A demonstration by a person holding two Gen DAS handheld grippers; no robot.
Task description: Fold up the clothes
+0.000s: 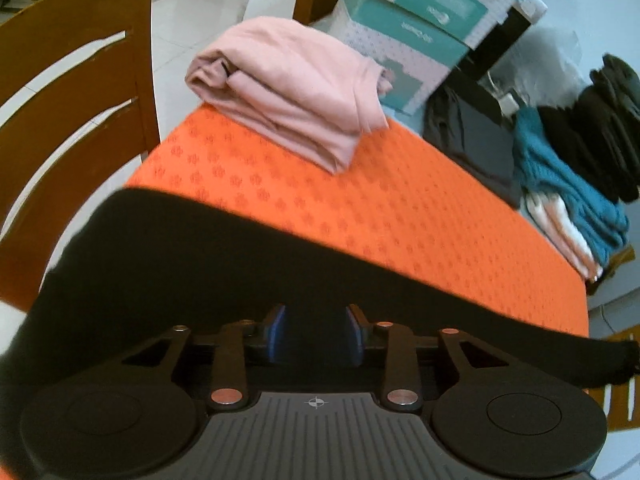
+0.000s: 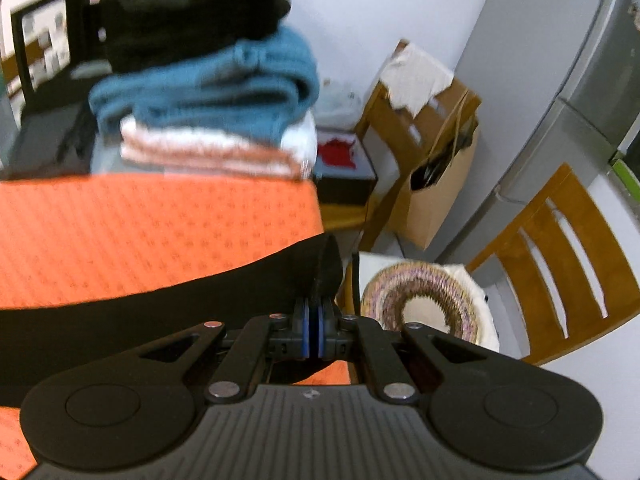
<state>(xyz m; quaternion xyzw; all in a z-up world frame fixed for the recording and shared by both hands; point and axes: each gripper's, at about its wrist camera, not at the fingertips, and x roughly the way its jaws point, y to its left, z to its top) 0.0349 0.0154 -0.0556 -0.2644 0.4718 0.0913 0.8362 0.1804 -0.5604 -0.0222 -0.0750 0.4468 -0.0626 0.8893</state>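
At the bottom of each frame, the left gripper (image 1: 316, 334) stands apart over the black garment (image 1: 168, 264); the right gripper (image 2: 315, 330) is clamped on its edge. Behind lies the orange cloth (image 1: 360, 200), with a folded pink garment (image 1: 296, 88) at upper centre.

Dark garment (image 1: 200, 264) lies across near edge of the surface (image 1: 360, 208); folded garment (image 1: 288, 92) at far-left corner, boxes (image 1: 416, 28) behind it; stack of folded clothes (image 1: 572, 176) along the right side w/ flat garment (image 1: 472, 140) to its left; chair (image 1: 68, 100) left of the surface; right-wrist view: second chair (image 2: 560, 264) to the right, bag (image 2: 440, 184) beyond the surface corner.
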